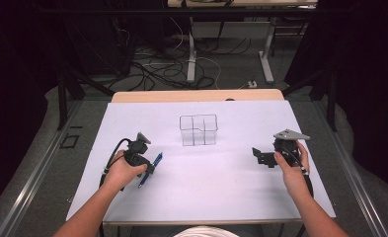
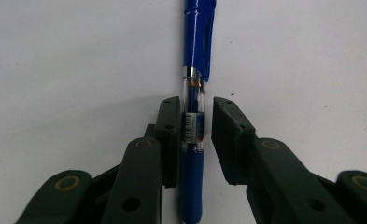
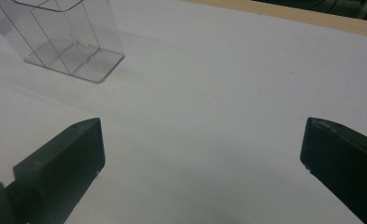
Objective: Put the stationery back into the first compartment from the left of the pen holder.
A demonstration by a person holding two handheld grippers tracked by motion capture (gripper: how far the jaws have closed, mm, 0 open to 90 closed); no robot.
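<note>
A blue pen (image 1: 158, 159) lies on the white sheet (image 1: 206, 182) at the left, its capped end pointing away from me. My left gripper (image 1: 149, 170) is down over its barrel. In the left gripper view the pen (image 2: 197, 46) runs between the jaws of the left gripper (image 2: 196, 105): the left pad touches the barrel and a thin gap remains at the right pad. My right gripper (image 1: 256, 155) rests at the right of the sheet; its jaws (image 3: 202, 135) stand wide open with bare sheet between them.
A clear plastic organizer (image 1: 198, 130) with several compartments stands empty at the middle back of the sheet, seen upper left in the right gripper view (image 3: 64, 37). A wooden table edge (image 1: 196, 95) runs behind it. Cables lie on the floor beyond.
</note>
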